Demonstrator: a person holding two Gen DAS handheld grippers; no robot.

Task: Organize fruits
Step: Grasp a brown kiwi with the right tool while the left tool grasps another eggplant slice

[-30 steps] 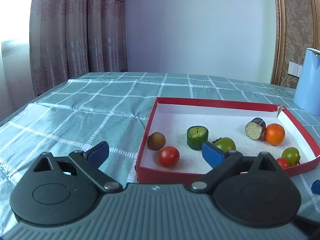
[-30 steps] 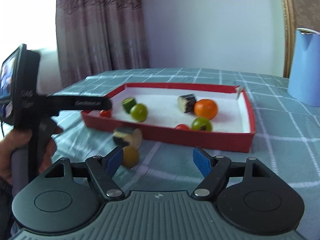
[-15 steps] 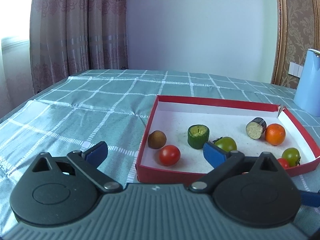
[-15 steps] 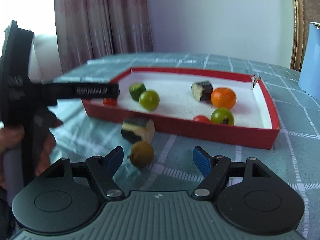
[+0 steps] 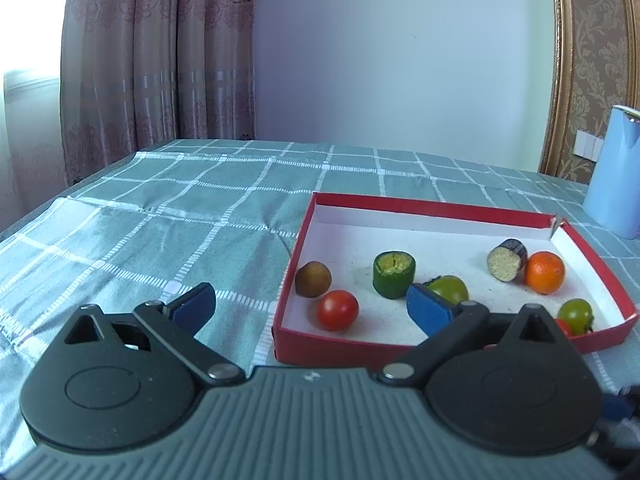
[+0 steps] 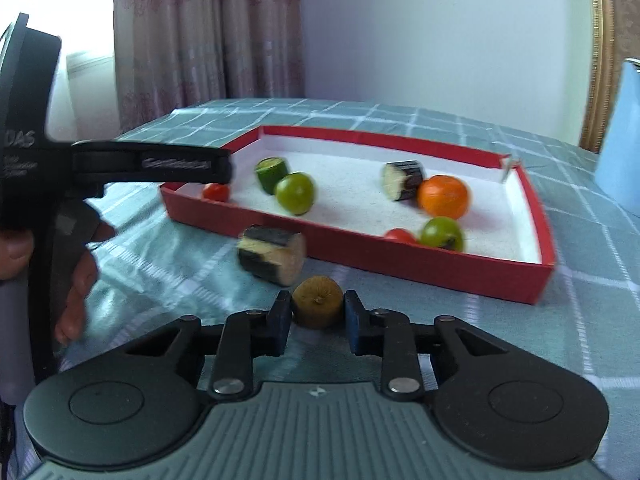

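Note:
A red box (image 5: 432, 204) with a white floor holds several fruits: a brown kiwi (image 5: 313, 279), a red tomato (image 5: 337, 309), a green cucumber piece (image 5: 394, 274), an orange (image 5: 545, 272) and green tomatoes. My left gripper (image 5: 312, 308) is open and empty, just in front of the box's near left corner. My right gripper (image 6: 316, 316) is shut on a brown kiwi (image 6: 317, 306) on the cloth, in front of the box (image 6: 440, 256). A dark-skinned cut eggplant piece (image 6: 271, 254) lies on the cloth just behind and left of it.
A checked teal cloth (image 5: 160, 216) covers the table. A blue jug (image 5: 614, 172) stands at the far right, behind the box. The left gripper's handle and the hand holding it (image 6: 48, 184) fill the left side of the right wrist view. Curtains hang behind the table.
My right gripper has moved forward and down and its fingers have closed on the kiwi on the cloth. My left gripper has hardly moved.

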